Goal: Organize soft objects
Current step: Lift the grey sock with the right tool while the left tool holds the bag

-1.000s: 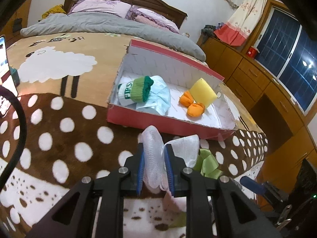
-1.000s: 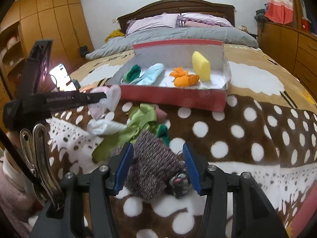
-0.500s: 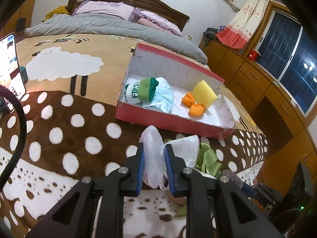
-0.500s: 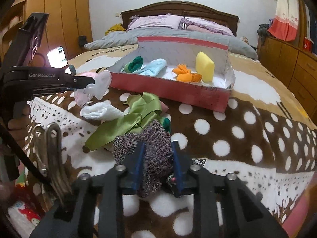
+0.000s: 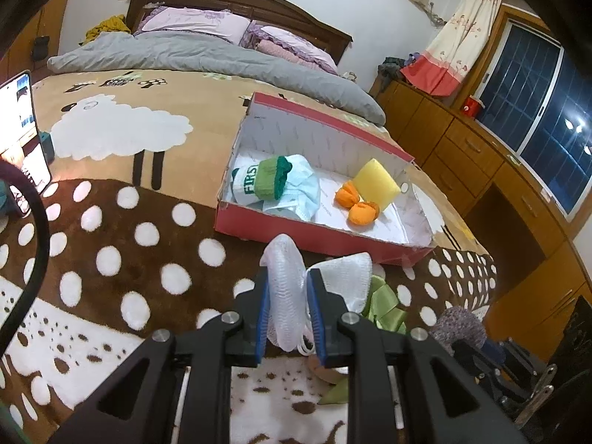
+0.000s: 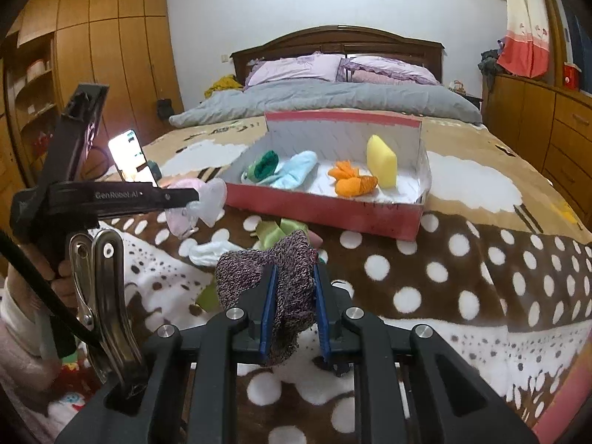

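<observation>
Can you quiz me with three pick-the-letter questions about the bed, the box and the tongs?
1. Where is the yellow sponge?
A. inside the red box
B. on the pillows
C. on the spotted blanket

2. How many orange bundles lie in the box?
A. one
B. two
C. five

3. What are the right tongs doing?
A. standing wide open
B. squeezing a speckled knit sock
C. pinching the phone

Answers:
1 A: the sponge stands near the box's far wall, by the orange bundles.
2 B: the left wrist view shows two orange bundles side by side.
3 B: the blue pads press on the purple-grey sock, which bunches up between them; the tongs have just closed on it.
</observation>
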The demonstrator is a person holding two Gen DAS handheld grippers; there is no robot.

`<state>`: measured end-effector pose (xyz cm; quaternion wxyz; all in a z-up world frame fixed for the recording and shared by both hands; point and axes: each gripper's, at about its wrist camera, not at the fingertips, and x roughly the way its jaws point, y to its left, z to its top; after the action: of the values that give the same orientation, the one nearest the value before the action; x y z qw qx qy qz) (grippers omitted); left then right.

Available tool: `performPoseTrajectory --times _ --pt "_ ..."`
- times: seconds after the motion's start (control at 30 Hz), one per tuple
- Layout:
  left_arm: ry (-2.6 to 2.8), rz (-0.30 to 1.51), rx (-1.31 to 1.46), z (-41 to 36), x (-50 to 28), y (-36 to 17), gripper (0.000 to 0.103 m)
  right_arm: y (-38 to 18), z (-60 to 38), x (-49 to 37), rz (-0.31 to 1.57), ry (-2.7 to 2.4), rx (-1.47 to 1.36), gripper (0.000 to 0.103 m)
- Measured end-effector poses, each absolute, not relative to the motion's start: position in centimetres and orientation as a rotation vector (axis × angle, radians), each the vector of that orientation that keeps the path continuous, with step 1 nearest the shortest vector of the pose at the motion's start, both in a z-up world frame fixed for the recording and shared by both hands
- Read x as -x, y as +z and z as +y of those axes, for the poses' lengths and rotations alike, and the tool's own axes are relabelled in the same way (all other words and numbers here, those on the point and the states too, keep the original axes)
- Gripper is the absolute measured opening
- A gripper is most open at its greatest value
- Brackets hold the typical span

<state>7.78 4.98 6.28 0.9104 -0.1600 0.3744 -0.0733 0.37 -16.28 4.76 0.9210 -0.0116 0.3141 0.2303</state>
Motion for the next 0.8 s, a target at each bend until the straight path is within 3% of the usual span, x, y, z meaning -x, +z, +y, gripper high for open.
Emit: performPoseTrajectory --times 0.8 --pt "-0.170 0.701 0.226 2.7 -12.4 9.7 0.020 7.2 -17.4 -4.0 0.591 0.442 0.020 0.020"
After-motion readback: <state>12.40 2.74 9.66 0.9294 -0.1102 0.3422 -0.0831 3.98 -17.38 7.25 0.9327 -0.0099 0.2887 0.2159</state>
